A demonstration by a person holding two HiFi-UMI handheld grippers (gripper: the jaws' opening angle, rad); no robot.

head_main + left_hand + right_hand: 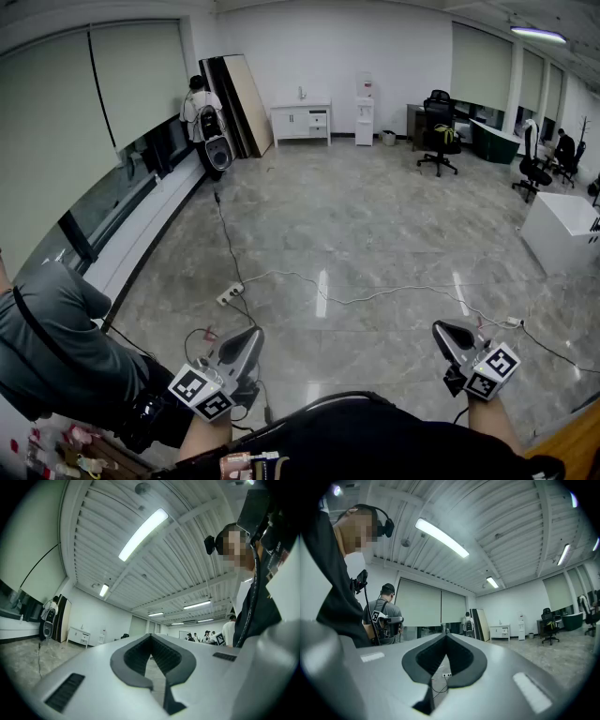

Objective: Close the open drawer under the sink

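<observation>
A white sink cabinet (pixel 301 120) with a tap on top stands against the far wall, a long way across the room. A drawer on its right side looks slightly pulled out, but it is too small to be sure. The same cabinet shows tiny in the left gripper view (pixel 78 636) and in the right gripper view (pixel 502 631). My left gripper (pixel 253 336) and right gripper (pixel 439 328) are held low in front of me, far from the cabinet. The jaws of the left gripper (pixel 150 635) meet at the tip with nothing between them, and so do those of the right gripper (pixel 446 633).
A power strip (pixel 230 295) and long cables (pixel 375 295) cross the grey floor ahead. A person (pixel 56 347) crouches at my left; another (pixel 202 112) stands by leaning boards (pixel 239 103). A water dispenser (pixel 365 110), office chair (pixel 439 131) and white table (pixel 562 230) stand to the right.
</observation>
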